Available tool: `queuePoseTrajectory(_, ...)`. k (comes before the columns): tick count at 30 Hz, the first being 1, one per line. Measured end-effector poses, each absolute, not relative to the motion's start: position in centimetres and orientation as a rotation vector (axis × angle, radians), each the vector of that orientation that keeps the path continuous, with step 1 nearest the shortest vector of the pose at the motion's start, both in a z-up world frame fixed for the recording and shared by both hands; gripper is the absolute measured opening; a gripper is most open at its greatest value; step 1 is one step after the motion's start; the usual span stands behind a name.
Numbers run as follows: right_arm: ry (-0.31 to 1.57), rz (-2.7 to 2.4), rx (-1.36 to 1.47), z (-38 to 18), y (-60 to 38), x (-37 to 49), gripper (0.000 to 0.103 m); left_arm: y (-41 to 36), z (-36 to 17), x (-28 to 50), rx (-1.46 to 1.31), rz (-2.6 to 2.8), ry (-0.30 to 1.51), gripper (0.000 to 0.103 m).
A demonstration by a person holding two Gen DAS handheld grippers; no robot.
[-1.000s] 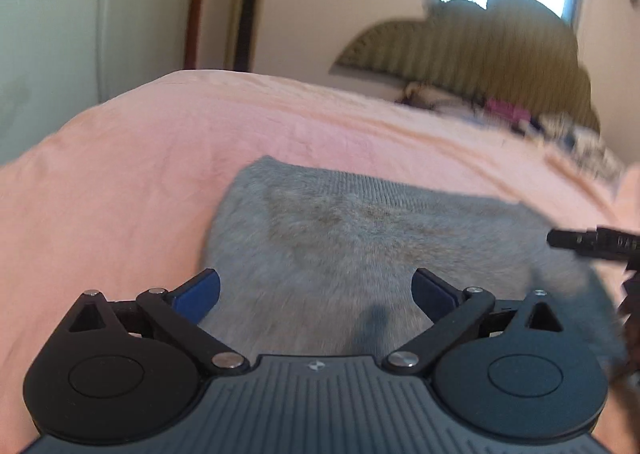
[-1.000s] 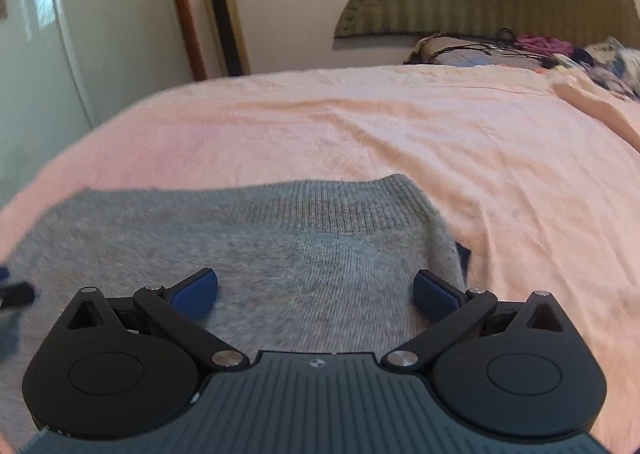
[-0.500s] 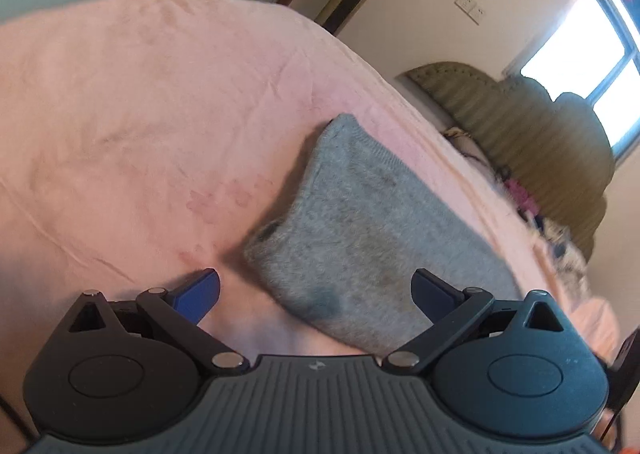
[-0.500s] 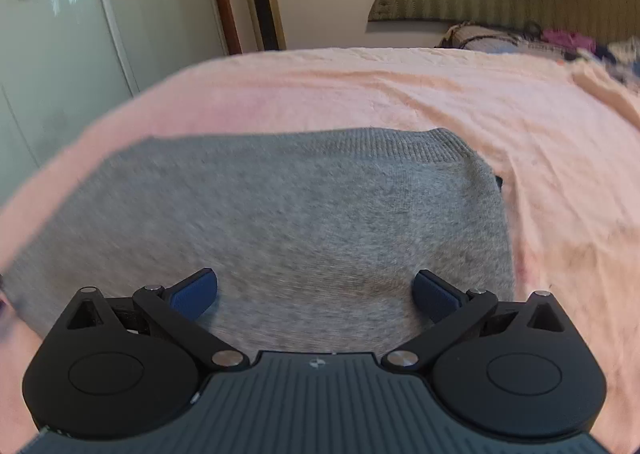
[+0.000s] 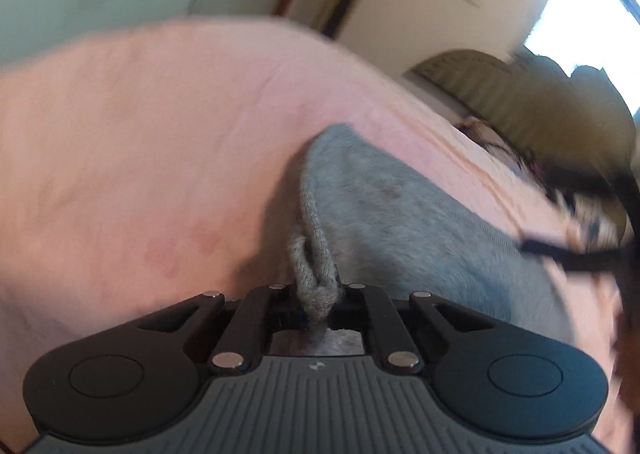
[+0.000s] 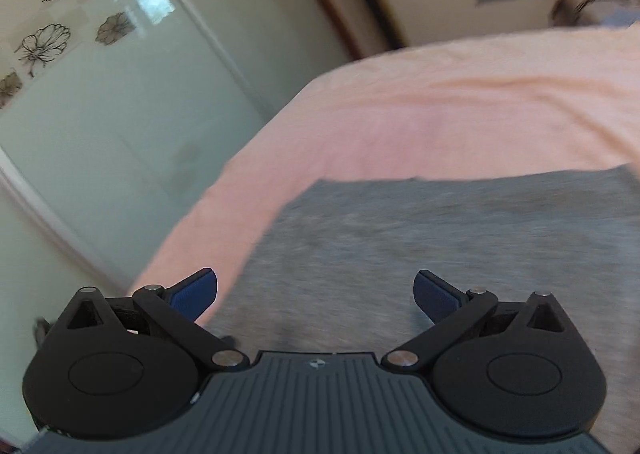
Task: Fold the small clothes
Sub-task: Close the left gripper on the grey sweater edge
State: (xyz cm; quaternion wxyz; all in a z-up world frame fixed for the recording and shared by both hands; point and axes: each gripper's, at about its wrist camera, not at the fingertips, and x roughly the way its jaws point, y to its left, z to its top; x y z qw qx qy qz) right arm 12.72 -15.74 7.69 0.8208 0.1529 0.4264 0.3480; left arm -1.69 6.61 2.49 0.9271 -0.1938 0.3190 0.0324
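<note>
A grey knitted garment [image 5: 400,209] lies folded on the pink bedsheet [image 5: 140,125]. My left gripper [image 5: 318,294] is shut on the garment's near corner, and the bunched knit edge stands up between the jaws. In the right wrist view the same grey garment [image 6: 420,246] spreads flat below my right gripper [image 6: 316,290], which is open and empty above the garment's left part. The right gripper also shows blurred in the left wrist view [image 5: 576,250] at the garment's far right.
The pink sheet [image 6: 440,109] covers the whole bed. A glass wardrobe door with flower prints [image 6: 100,93] stands to the left. A padded headboard [image 5: 520,93] with loose clothes in front of it is at the far end.
My left gripper has closed on the garment's near corner; it was open half a second ago. My right gripper has swung left over the garment and stays open.
</note>
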Motion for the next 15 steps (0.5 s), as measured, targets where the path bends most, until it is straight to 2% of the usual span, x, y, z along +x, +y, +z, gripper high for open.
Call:
queuePoseTrajectory(3,1.023,0.811,0.315,7.0,-11.8,15.6,0.103,2.6,3.6,-2.8,-0.146,-0.016,0.575,0.007)
queuePoseTrajectory(6,1.123,0.869,0.32,5.9,-8.6,17.7,0.103,-0.1,3.4,-3.6,-0.011,-0.103,0.561,0.007)
queuePoseTrajectory(15,1.235,0.819,0.131,2.1,-3.7,20.8,0.103,-1.7,1.8,-3.4,0.078,-0.137,0.601,0.007)
